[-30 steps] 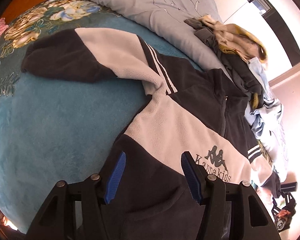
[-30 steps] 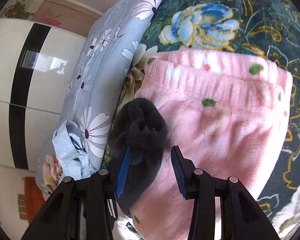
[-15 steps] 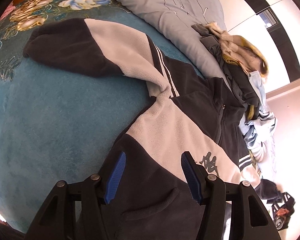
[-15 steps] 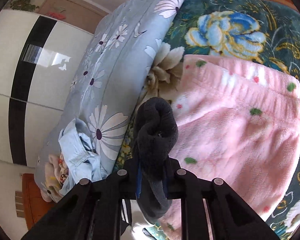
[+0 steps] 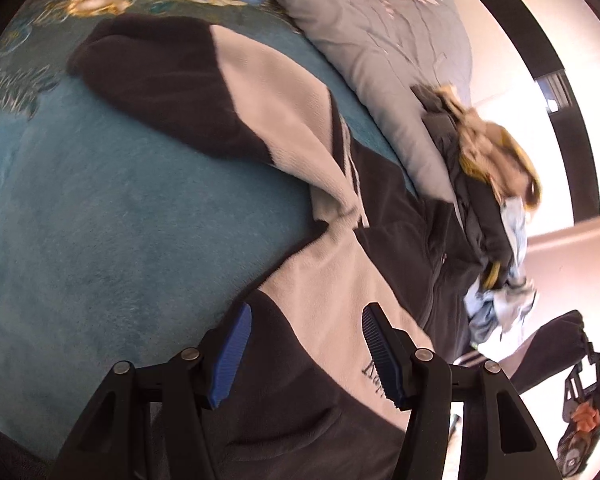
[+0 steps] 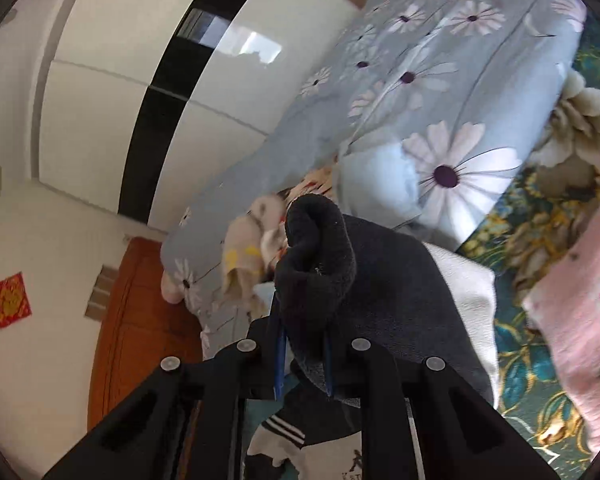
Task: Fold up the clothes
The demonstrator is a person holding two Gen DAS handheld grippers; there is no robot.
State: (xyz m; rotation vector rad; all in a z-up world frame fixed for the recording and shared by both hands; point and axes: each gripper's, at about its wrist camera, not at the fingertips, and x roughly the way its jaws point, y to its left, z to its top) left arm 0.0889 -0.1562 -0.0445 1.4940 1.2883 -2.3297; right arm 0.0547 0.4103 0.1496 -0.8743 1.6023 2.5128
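Observation:
A black and cream fleece jacket [image 5: 332,276] lies spread on the teal blanket [image 5: 100,220]. One sleeve [image 5: 160,80] stretches away to the upper left. My left gripper [image 5: 306,316] hangs open just over the jacket's lower body, blue pads apart, with fleece under them and nothing pinched. My right gripper [image 6: 302,344] is shut on the dark cuff [image 6: 320,248] of the other sleeve and holds it up in the air. The sleeve drapes down behind the fingers. The left wrist view shows that raised cuff [image 5: 560,332] at the lower right.
A pink dotted fleece garment [image 6: 580,320] lies at the right. A grey floral duvet [image 6: 420,100] runs along the bed's far side, with a heap of mixed clothes [image 5: 488,168] against it. A white and black wardrobe [image 6: 120,80] and a wooden door [image 6: 140,320] stand behind.
My right gripper closed on the dark cuff, then lifted it up and away from the pink garment while rolling. My left gripper rolled and sank a little toward the jacket.

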